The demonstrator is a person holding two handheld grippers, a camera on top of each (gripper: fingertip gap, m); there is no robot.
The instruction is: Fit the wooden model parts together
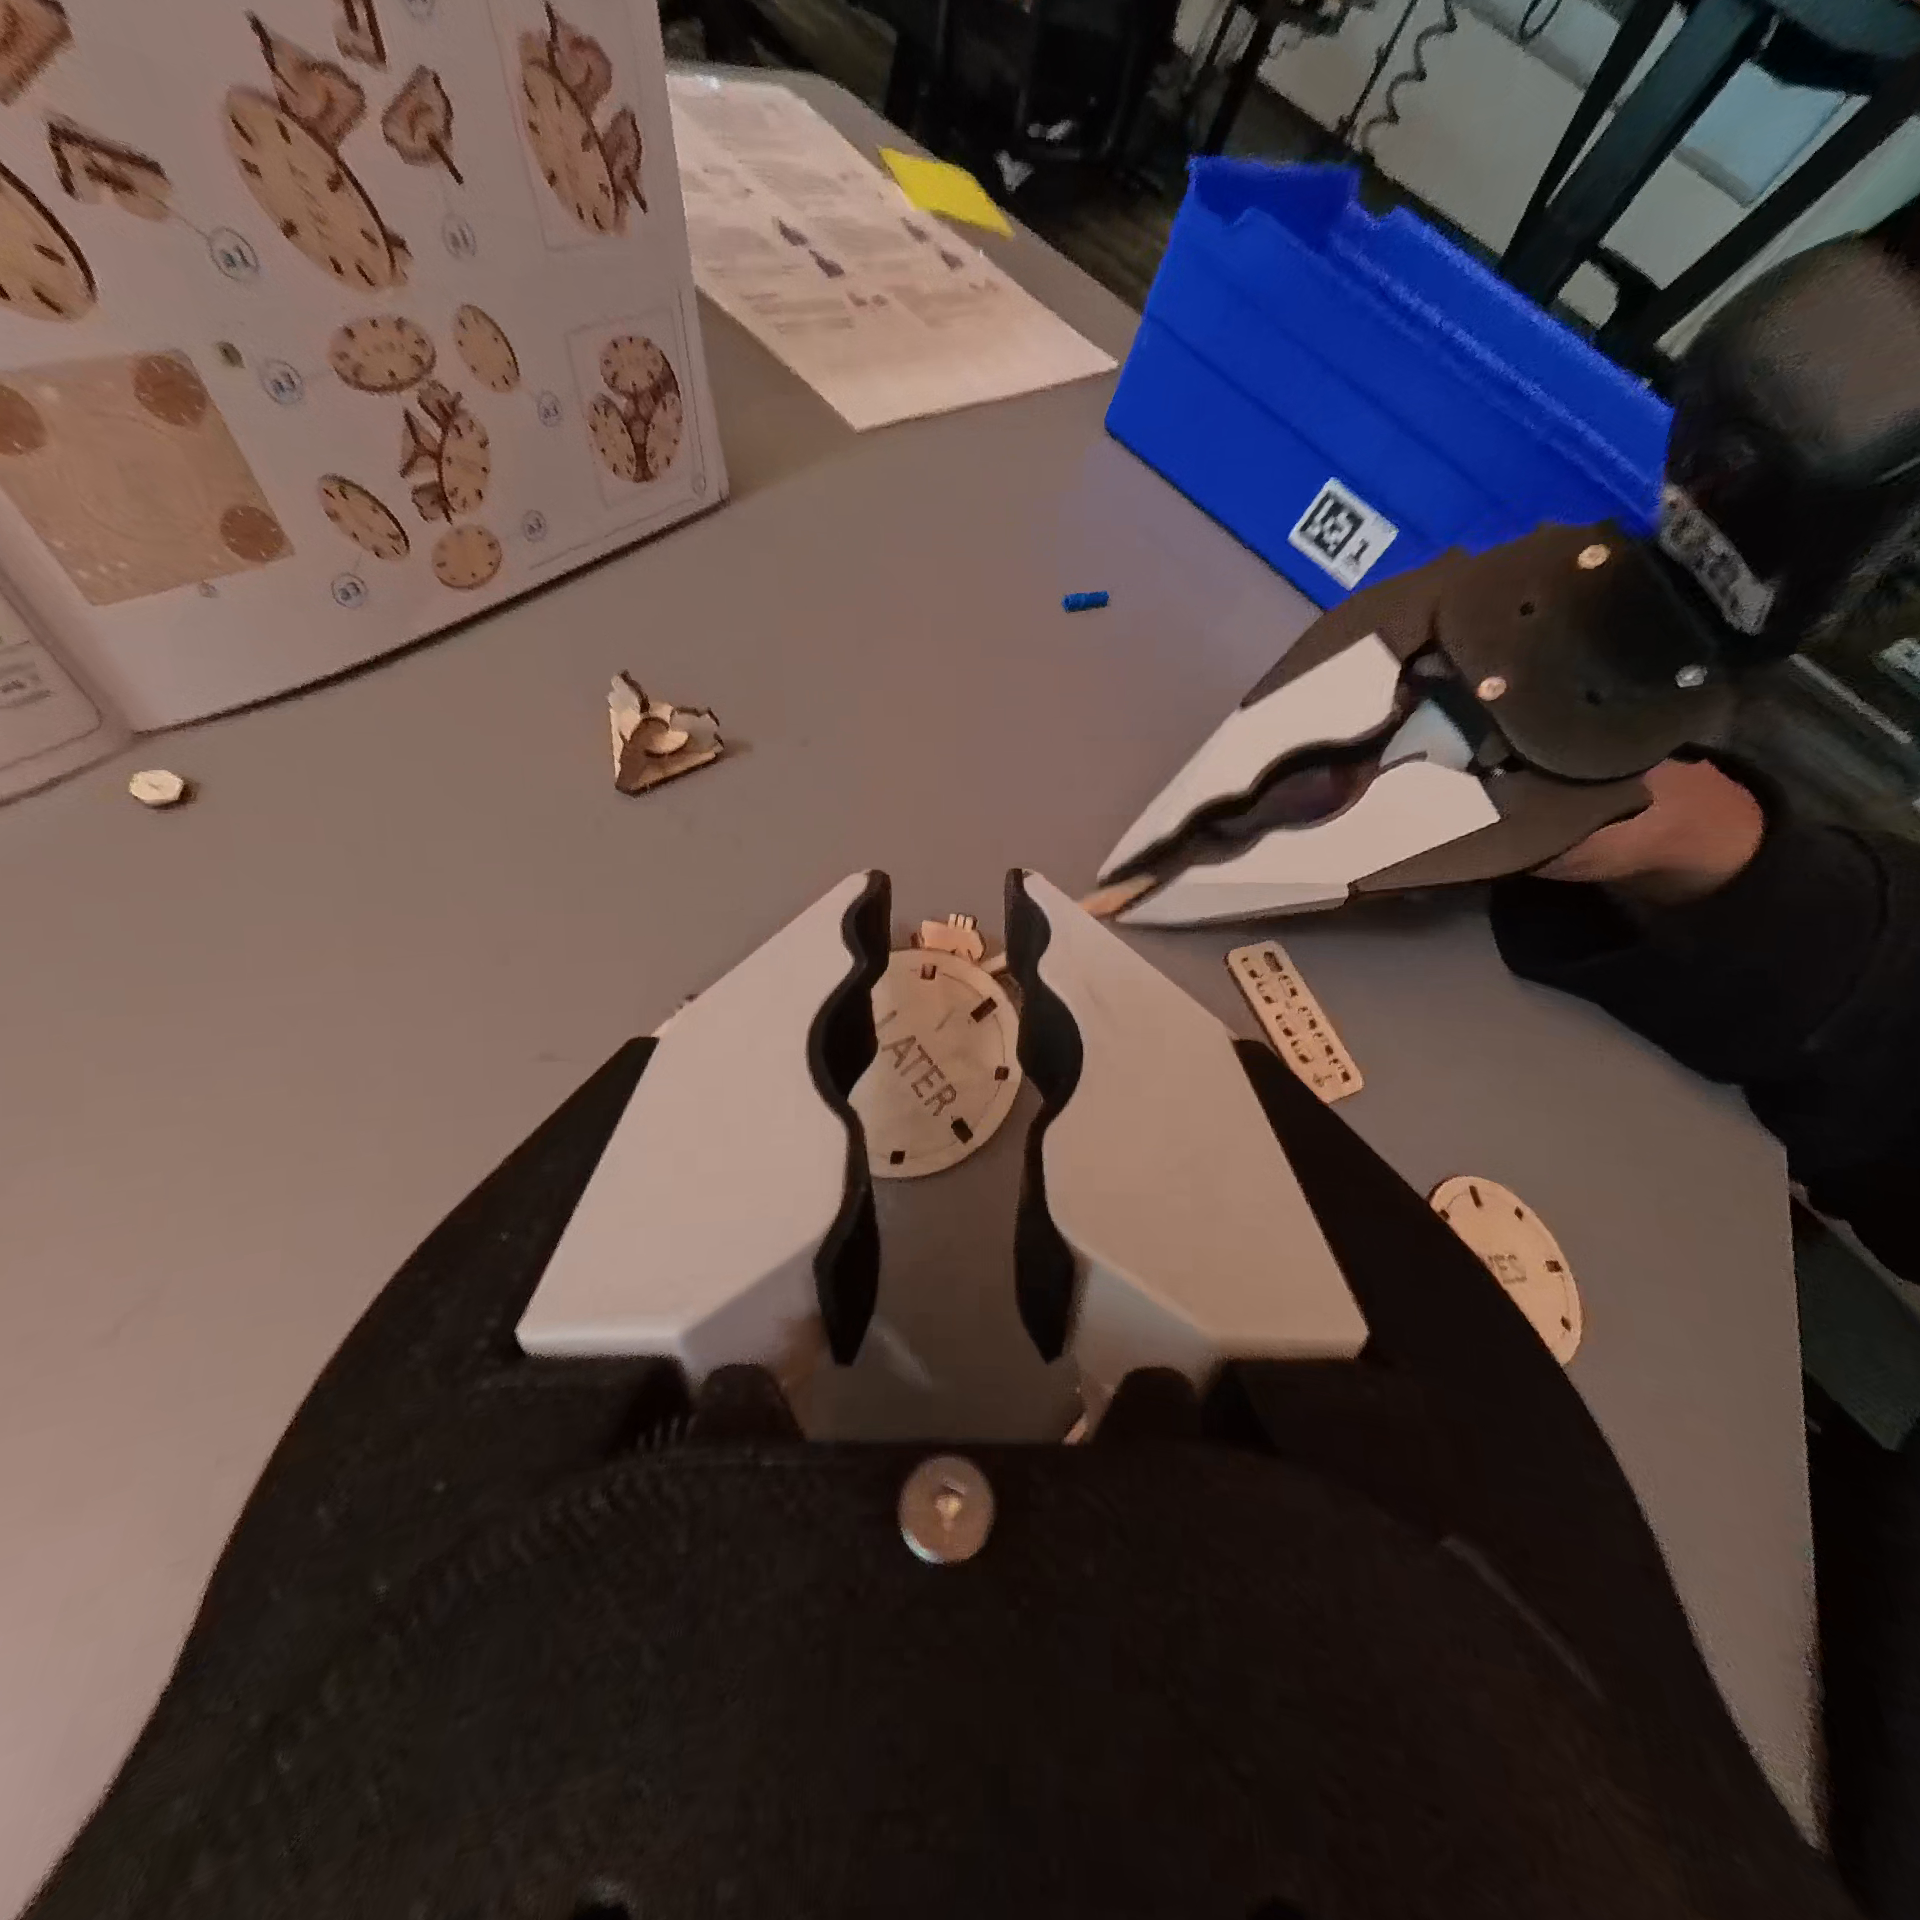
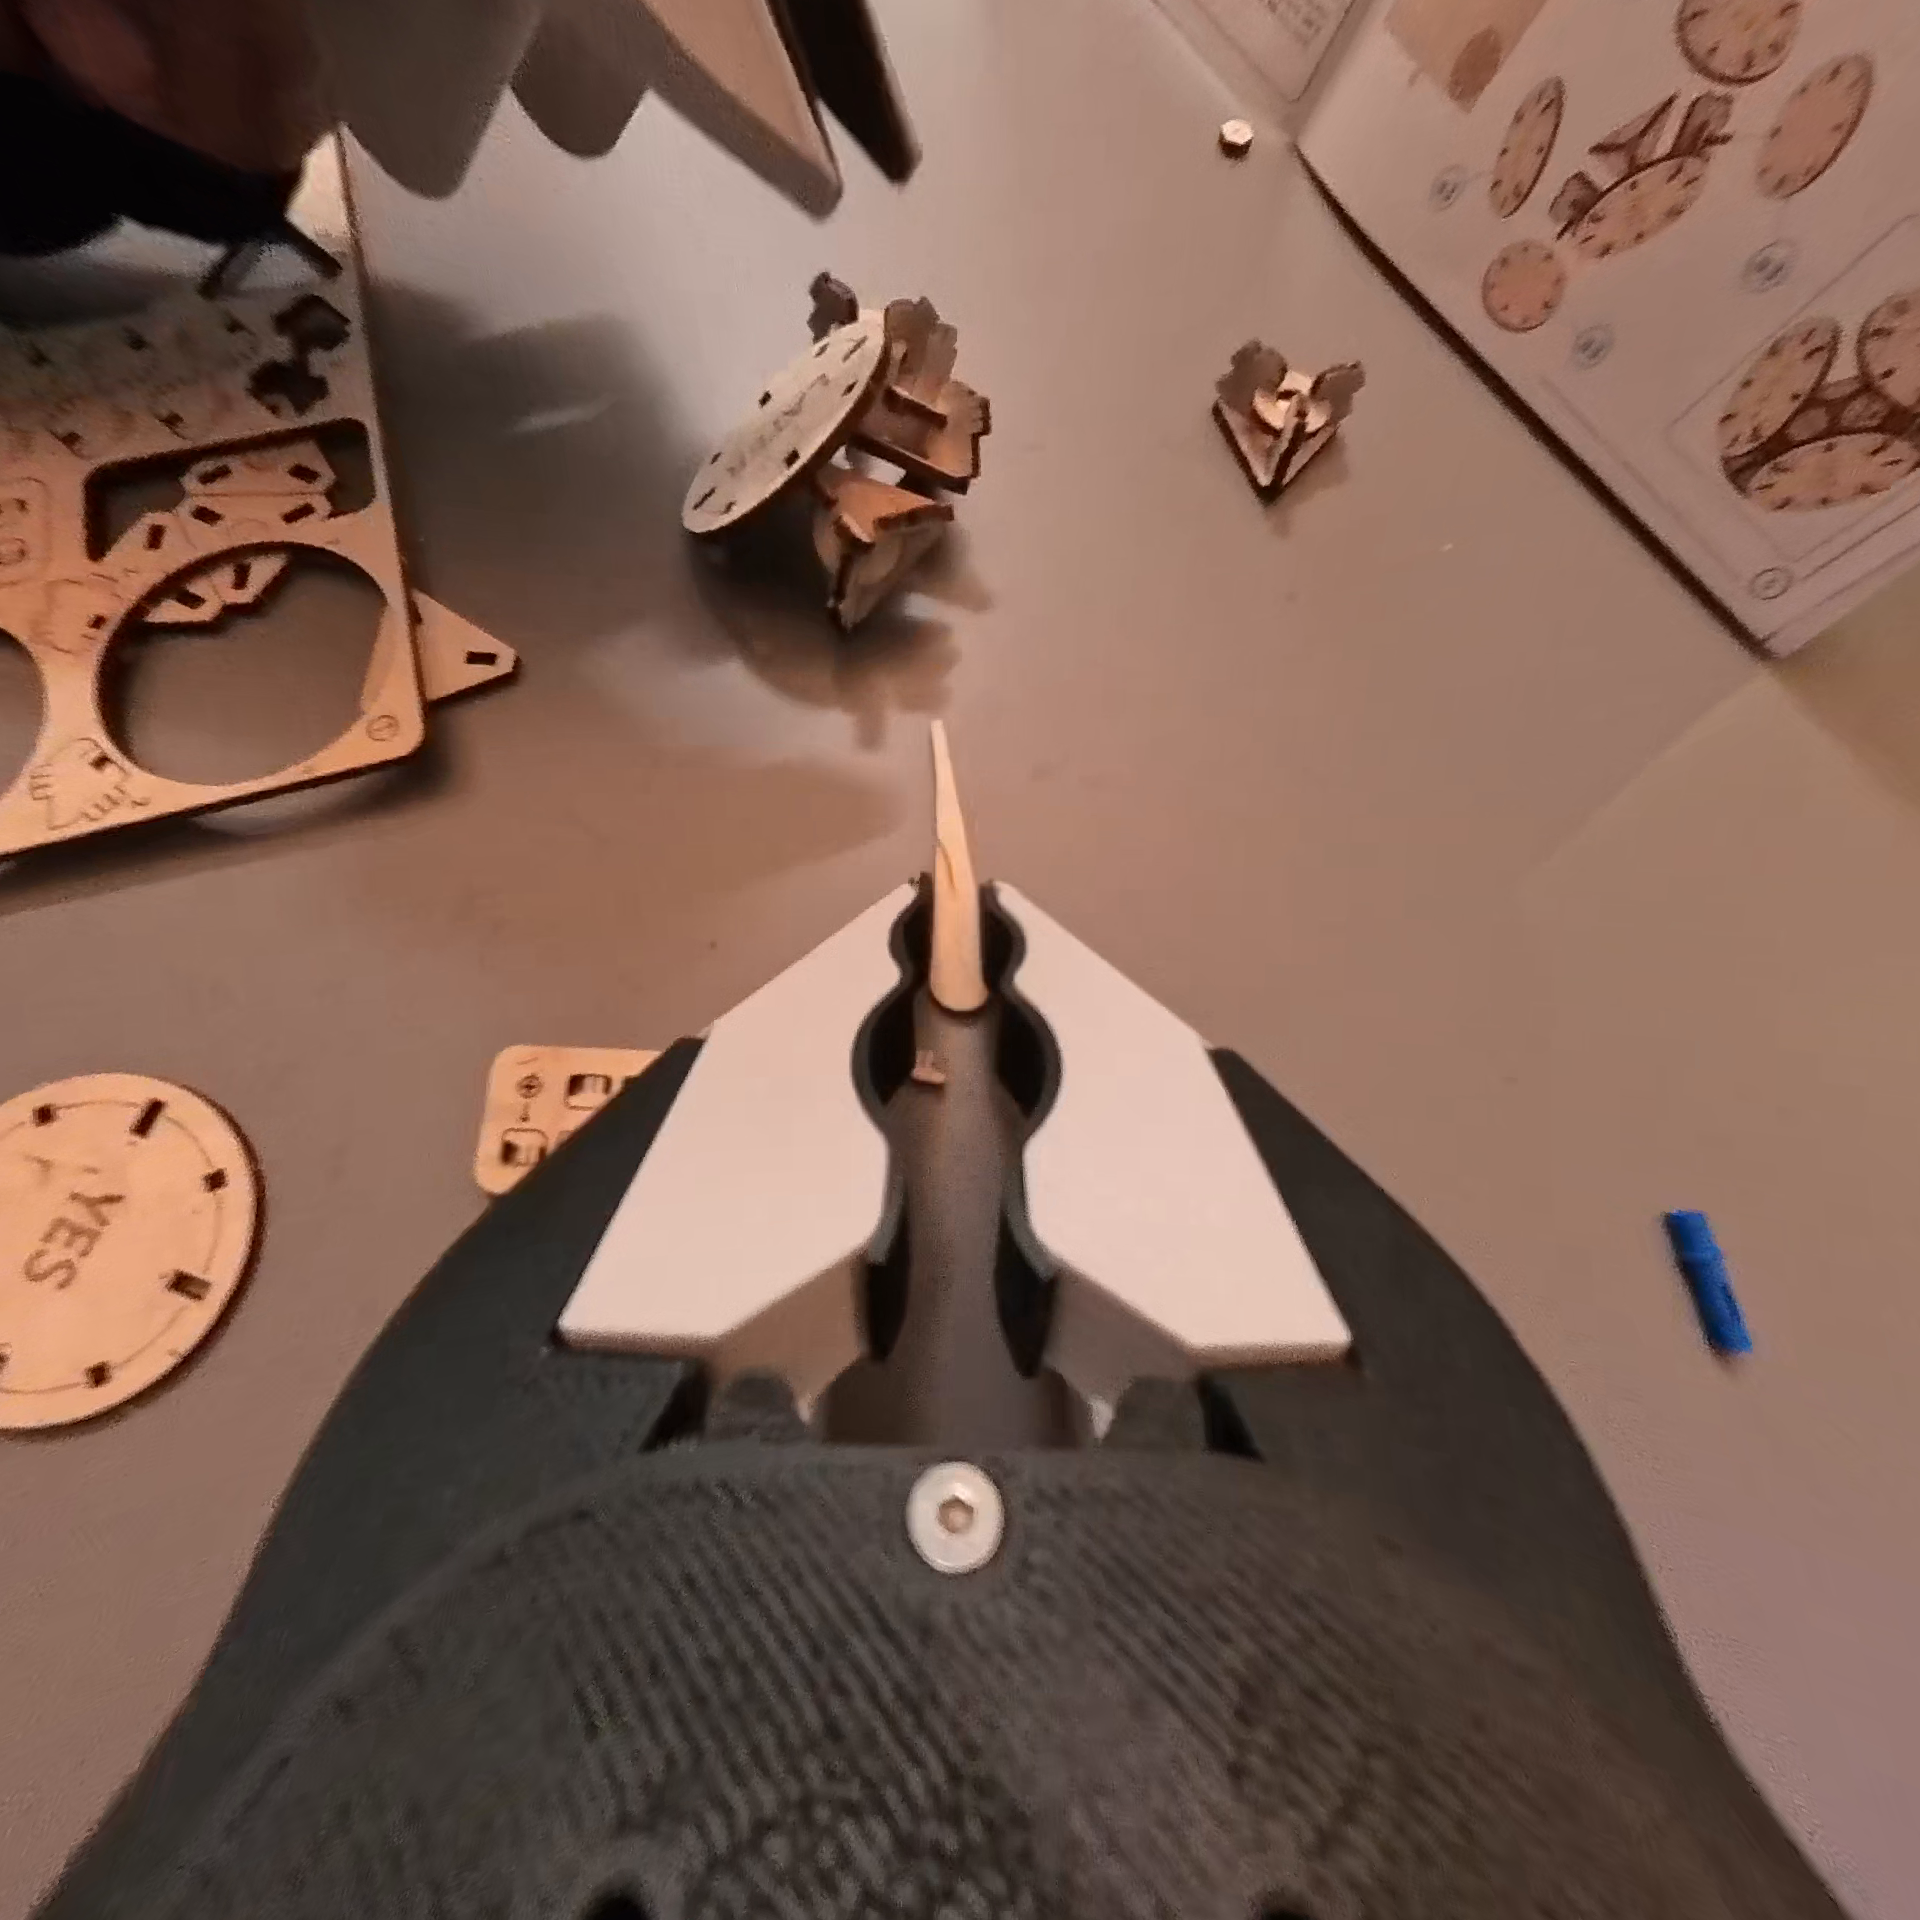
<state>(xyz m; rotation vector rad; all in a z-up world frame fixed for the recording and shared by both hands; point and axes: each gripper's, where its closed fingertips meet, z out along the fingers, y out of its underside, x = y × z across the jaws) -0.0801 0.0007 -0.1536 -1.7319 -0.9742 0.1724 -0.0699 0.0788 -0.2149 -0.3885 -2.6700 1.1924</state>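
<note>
A part-built wooden model (image 2: 821,436), a round disc with slotted pieces behind it, lies on the grey table (image 2: 1351,935). In the left wrist view its disc (image 1: 935,1060) shows below and between my left gripper's fingers. My left gripper (image 1: 948,894) is open, and its pads stand clear of the model. It also shows at the top of the right wrist view (image 2: 857,171). My right gripper (image 2: 954,891) is shut on a thin pointed wooden stick (image 2: 951,831) that juts forward toward the model. The left wrist view shows this gripper (image 1: 1127,883) low over the table at the right.
A small triangular wooden sub-assembly (image 1: 660,732) lies beyond the model. A loose disc (image 2: 114,1247), a small wooden card (image 1: 1294,1018) and a cut-out wooden sheet (image 2: 208,582) lie nearby. The instruction sheet (image 1: 312,312), a blue bin (image 1: 1382,364) and a blue peg (image 2: 1709,1294) are around. Across from one pair of fingers to the other is roughly 11 cm.
</note>
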